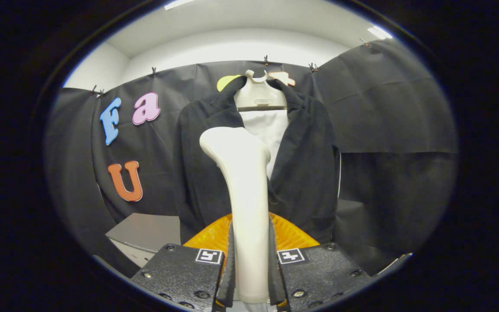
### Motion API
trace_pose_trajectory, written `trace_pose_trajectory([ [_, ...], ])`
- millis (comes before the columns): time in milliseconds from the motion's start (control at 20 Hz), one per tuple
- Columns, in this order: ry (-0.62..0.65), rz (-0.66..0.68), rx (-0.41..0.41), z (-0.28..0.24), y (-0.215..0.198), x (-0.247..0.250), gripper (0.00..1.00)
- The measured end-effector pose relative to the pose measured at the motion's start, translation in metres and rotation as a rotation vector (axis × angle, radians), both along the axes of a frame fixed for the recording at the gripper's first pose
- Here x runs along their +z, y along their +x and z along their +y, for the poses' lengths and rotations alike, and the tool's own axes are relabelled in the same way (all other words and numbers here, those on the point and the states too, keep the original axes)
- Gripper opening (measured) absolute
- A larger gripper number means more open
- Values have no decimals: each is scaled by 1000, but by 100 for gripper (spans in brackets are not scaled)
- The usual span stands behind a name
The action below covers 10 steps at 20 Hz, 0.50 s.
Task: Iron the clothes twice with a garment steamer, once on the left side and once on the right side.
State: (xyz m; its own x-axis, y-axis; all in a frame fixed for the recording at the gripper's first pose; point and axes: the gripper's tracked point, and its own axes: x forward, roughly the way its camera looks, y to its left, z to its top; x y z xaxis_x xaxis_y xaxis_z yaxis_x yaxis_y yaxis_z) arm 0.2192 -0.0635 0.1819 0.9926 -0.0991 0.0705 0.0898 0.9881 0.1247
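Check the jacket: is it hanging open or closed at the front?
Open. The dark jacket hangs with its front parted, white hanger showing between, beyond the steamer gripped in the tongs.

Open room beside the jacket, blocked straight ahead.
Steamer clamped between fingers, close before hanging jacket; grey box low beside it.

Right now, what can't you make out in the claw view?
- The steamer's nozzle face points away toward the jacket, so steam and contact are unclear.
- The steamer hides part of the jacket's left front panel.
- The jacket's hem sits behind the claw, which is shut on the steamer handle.
- The hanger's hook is too small.
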Motion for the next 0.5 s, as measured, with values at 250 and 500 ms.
trace_pose_trajectory([
  [250, -40, 8, -23, 1, 31, 8, 33],
  [500, -102, 33, -52, 5, 50, -2, 33],
])
